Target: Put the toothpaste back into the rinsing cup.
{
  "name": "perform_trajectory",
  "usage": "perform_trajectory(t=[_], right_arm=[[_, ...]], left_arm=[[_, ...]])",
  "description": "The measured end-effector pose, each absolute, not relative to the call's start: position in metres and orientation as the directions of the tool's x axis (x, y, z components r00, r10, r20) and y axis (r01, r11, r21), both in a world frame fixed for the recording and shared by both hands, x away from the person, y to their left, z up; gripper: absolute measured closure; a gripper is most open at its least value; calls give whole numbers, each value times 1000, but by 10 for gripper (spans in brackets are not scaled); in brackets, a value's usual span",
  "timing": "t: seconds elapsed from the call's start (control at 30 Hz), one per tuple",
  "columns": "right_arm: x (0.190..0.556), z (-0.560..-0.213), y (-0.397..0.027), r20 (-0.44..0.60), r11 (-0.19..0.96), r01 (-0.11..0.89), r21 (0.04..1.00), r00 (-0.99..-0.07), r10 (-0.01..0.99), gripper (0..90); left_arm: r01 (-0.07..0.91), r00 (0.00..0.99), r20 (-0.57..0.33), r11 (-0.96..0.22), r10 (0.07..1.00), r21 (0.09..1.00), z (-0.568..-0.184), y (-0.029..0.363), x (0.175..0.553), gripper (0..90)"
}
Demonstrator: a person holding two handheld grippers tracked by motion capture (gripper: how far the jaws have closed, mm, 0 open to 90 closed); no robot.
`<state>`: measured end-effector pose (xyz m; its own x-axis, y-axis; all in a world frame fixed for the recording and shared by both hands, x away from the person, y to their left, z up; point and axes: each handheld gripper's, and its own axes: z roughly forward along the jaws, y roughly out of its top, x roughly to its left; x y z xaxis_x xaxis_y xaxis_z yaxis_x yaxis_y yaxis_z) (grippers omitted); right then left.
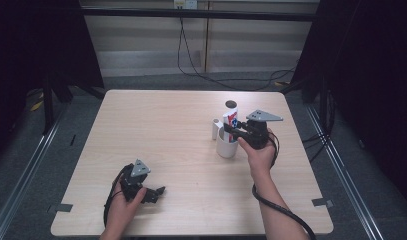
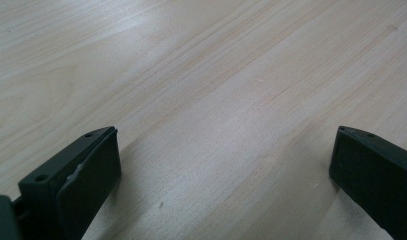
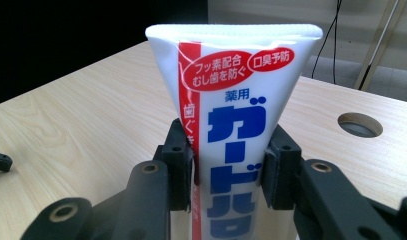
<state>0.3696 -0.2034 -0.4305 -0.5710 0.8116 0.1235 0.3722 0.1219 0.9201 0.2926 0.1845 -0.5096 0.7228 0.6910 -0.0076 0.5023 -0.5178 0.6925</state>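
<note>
A white toothpaste tube (image 1: 232, 119) with red and blue print stands upright, crimped end up, its lower part inside a white cup (image 1: 226, 146) at the table's right middle. My right gripper (image 1: 231, 131) is shut on the tube from the right, just above the cup's rim. In the right gripper view both black pads (image 3: 181, 165) press the sides of the tube (image 3: 236, 100). My left gripper (image 1: 158, 192) rests low at the table's front left, pointing right. In the left gripper view it (image 2: 226, 165) stands open over bare wood with nothing between its jaws.
The light wooden table (image 1: 166, 125) has a round cable hole (image 1: 231, 104) just behind the cup, also seen as the hole (image 3: 359, 124) in the right gripper view. Dark curtains flank the table, and cables run along the floor behind it.
</note>
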Motion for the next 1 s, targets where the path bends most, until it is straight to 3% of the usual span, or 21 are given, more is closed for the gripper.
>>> perform_trajectory(t=[1.0], right_arm=[[366,-436,-202,109,176,410,895,-584,804,599]], left_arm=[[501,722,-6,-518,691,693,-510,185,293,0]])
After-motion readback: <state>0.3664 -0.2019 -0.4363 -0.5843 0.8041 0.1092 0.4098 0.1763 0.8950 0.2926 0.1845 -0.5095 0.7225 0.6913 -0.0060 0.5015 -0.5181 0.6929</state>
